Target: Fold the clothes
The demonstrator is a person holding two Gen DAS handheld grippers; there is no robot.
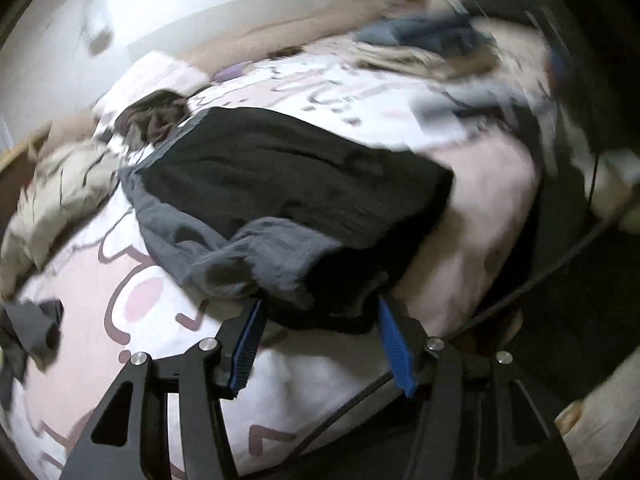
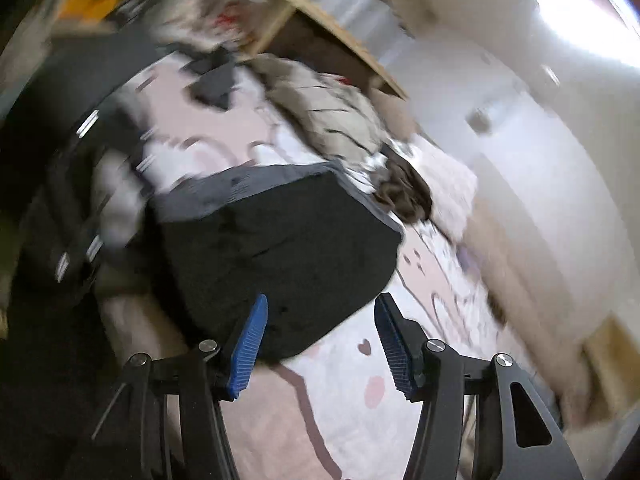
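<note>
The black garment (image 1: pixel 296 184) lies on the bed (image 1: pixel 488 184), its near edge bunched between your left claw (image 1: pixel 320 312), pads apart. Your right claw (image 2: pixel 320 312), also apart, hovers over its corner.

No readable text in either view

You will find no words, labels, brands or numbers here; the bedspread (image 1: pixel 100 280) carries only pink cartoon shapes and small hearts; motion blur smears finer detail.

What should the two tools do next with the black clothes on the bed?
Probably lift the left tool away: its jaws stand apart around the rumpled grey edge of the black garment, not pinching it. The right tool is open too, empty.
</note>
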